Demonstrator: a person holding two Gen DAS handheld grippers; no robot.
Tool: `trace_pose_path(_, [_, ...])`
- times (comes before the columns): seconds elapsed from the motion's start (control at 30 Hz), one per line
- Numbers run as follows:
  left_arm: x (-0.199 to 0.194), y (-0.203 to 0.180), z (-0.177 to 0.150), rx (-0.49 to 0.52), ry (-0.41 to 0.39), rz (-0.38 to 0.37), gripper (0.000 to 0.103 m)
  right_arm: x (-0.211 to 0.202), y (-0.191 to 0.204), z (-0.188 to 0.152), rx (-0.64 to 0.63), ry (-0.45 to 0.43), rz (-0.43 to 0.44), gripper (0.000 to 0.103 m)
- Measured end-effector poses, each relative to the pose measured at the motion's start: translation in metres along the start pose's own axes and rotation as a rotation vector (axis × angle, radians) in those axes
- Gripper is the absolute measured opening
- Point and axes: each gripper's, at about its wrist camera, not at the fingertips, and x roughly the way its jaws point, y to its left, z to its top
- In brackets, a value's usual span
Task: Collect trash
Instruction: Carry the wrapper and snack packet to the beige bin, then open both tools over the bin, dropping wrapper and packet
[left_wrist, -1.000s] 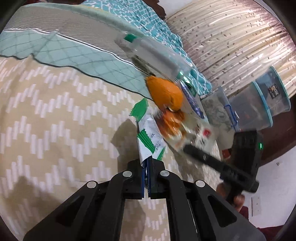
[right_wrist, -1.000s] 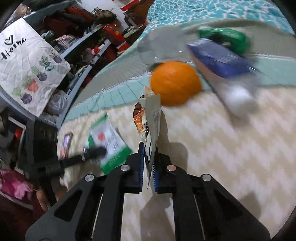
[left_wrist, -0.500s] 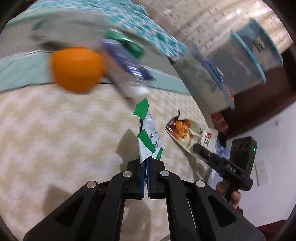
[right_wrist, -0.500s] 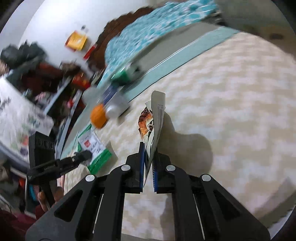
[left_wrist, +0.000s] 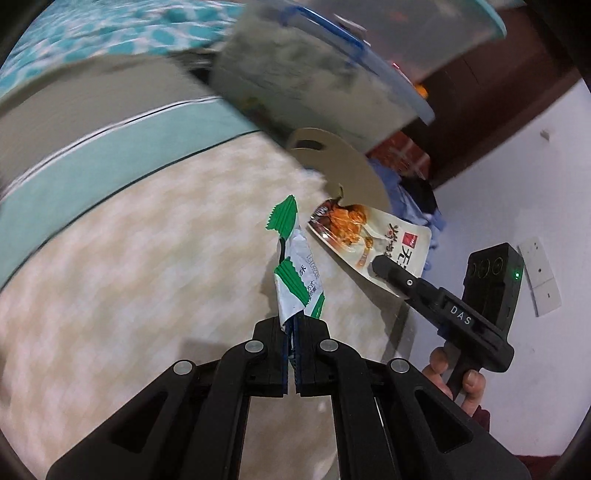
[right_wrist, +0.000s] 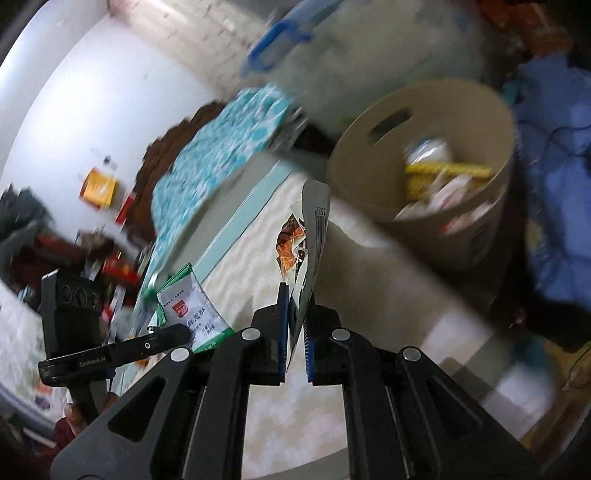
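Fingers (left_wrist: 306, 334) of my left gripper (left_wrist: 291, 354) are pinching the green-and-white wrapper (left_wrist: 295, 277) short of the beige bin (right_wrist: 461, 147), my right gripper (right_wrist: 295, 332) is clamping the orange snack pouch (right_wrist: 306, 236) nearer its rim, and I'm judging either thin edge could slip and drop onto the bed (left_wrist: 129, 277).

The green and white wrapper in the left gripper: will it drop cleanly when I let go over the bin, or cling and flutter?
Probably flutters: the green and white wrapper looks like thin, crinkled, empty film, so very light. It seems floppy, bent and creased above the left gripper that pinches its bottom edge. It might cling briefly to the pads, so release close over the tan bin.
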Motion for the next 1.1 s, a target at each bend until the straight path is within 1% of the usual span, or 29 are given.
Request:
trace_pose_path(0.1, [0.034,-0.031,0.035,0.063,0.027,0.003,0.002,-0.001,-0.014,0.024,0.018,-0.031,-0.039,0.009])
trace_pose_path(0.17, [0.053,-0.047,0.053,0.098,0.044,0.017,0.002,0.001,-0.025,0.041,0.014,-0.04,-0.085,0.01])
trace_pose_path(0.23, [0.076,-0.064,0.073,0.138,0.057,0.044,0.002,0.007,-0.026,0.049,0.002,-0.036,-0.118,0.01])
trace_pose_path(0.27, [0.084,-0.069,0.079,0.152,0.059,0.06,0.002,0.008,-0.031,0.053,-0.001,-0.043,-0.142,0.013])
trace_pose_path(0.3, [0.094,-0.074,0.087,0.162,0.06,0.081,0.005,0.01,-0.033,0.055,0.002,-0.052,-0.16,0.013])
trace_pose_path(0.33, [0.103,-0.076,0.093,0.167,0.068,0.098,0.014,0.012,-0.039,0.058,0.029,-0.047,-0.152,0.014])
trace_pose_path(0.37, [0.111,-0.078,0.098,0.167,0.072,0.117,0.032,0.016,-0.042,0.059,0.053,-0.034,-0.13,0.014])
trace_pose_path(0.4, [0.118,-0.077,0.103,0.162,0.066,0.151,0.044,0.017,-0.047,0.061,0.073,-0.026,-0.112,0.015])
trace_pose_path(0.43, [0.122,-0.078,0.108,0.158,0.056,0.172,0.059,0.018,-0.049,0.06,0.082,-0.026,-0.107,0.027])
trace_pose_path(0.47, [0.125,-0.077,0.111,0.157,0.042,0.192,0.059,0.016,-0.05,0.06,0.092,-0.033,-0.1,0.054])
trace_pose_path(0.5, [0.127,-0.075,0.112,0.158,0.038,0.203,0.059,0.011,-0.051,0.059,0.099,-0.063,-0.096,0.07])
trace_pose_path(0.53, [0.128,-0.075,0.113,0.154,0.04,0.203,0.059,0.005,-0.051,0.058,0.096,-0.098,-0.099,0.081])
trace_pose_path(0.57, [0.127,-0.074,0.112,0.145,0.041,0.195,0.059,0.002,-0.049,0.058,0.089,-0.111,-0.104,0.081])
trace_pose_path(0.63, [0.121,-0.073,0.106,0.138,0.044,0.176,0.059,0.004,-0.048,0.057,0.081,-0.107,-0.105,0.079])
trace_pose_path(0.7, [0.107,-0.074,0.093,0.153,0.037,0.162,0.059,0.004,-0.045,0.056,0.073,-0.111,-0.119,0.077])
trace_pose_path(0.77, [0.091,-0.075,0.077,0.177,0.03,0.143,0.059,0.0,-0.042,0.054,0.057,-0.146,-0.148,0.076])
trace_pose_path(0.83, [0.068,-0.073,0.052,0.205,0.031,0.124,0.059,-0.006,-0.034,0.05,0.03,-0.184,-0.186,0.072])
trace_pose_path(0.9, [0.043,-0.065,0.024,0.22,0.037,0.11,0.06,-0.008,-0.025,0.045,0.009,-0.198,-0.19,0.067])
trace_pose_path(0.97, [0.018,-0.053,-0.002,0.222,0.032,0.111,0.06,-0.003,-0.011,0.04,-0.01,-0.18,-0.164,0.06])
trace_pose_path(1.0, [0.001,-0.041,-0.019,0.213,0.026,0.117,0.06,0.0,-0.004,0.039,-0.025,-0.164,-0.147,0.058])
trace_pose_path(1.03, [-0.01,-0.032,-0.029,0.2,0.022,0.122,0.06,0.01,0.014,0.035,-0.061,-0.131,-0.117,0.056])
trace_pose_path(1.07, [-0.025,-0.019,-0.042,0.172,0.015,0.126,0.06,0.015,0.025,0.033,-0.087,-0.11,-0.099,0.054])
trace_pose_path(1.1, [-0.037,-0.006,-0.052,0.142,0.008,0.128,0.06,0.027,0.045,0.028,-0.128,-0.074,-0.066,0.053])
